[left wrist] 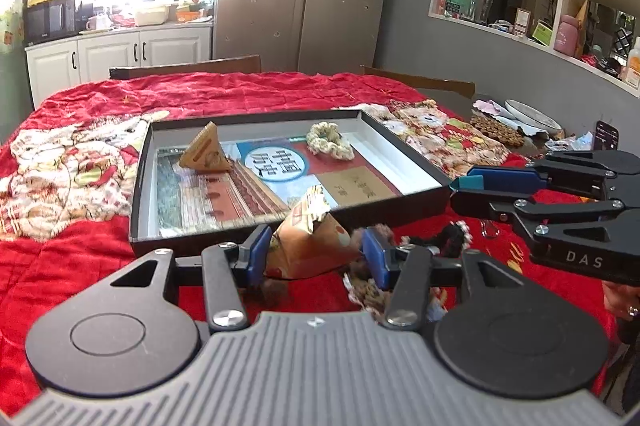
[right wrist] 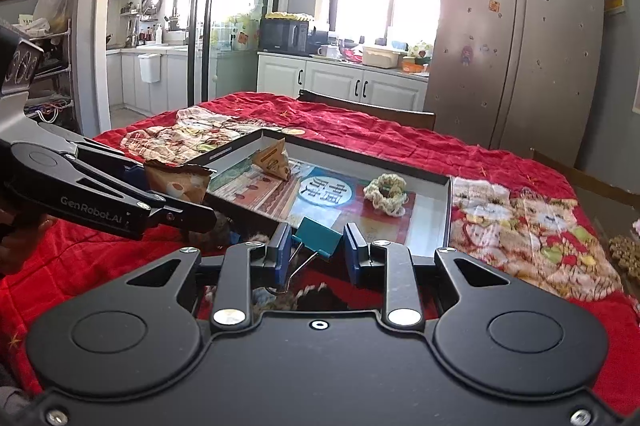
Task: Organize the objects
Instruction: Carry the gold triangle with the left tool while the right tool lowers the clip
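Observation:
My left gripper [left wrist: 314,246] is shut on a tan, pyramid-shaped snack packet [left wrist: 310,246], held just in front of the near wall of a shallow black box [left wrist: 200,238]. The right wrist view shows that same left gripper [right wrist: 176,190] and packet [right wrist: 178,182] at the left. My right gripper [right wrist: 316,246] is shut on a teal binder clip [right wrist: 318,238] near the box's front right corner; the left wrist view shows the right gripper [left wrist: 460,186] and clip [left wrist: 474,182]. Inside the box lie a book [left wrist: 276,162], a second packet [left wrist: 206,150] and a cream scrunchie [left wrist: 330,140].
A red patterned cloth [left wrist: 80,254] covers the table. A dark fuzzy item [left wrist: 452,234] and a silver clip [left wrist: 490,228] lie on it near the grippers. A plate [left wrist: 532,114], woven mat [left wrist: 496,130] and phone [left wrist: 606,136] sit at the right. Chair backs [left wrist: 188,66] stand behind.

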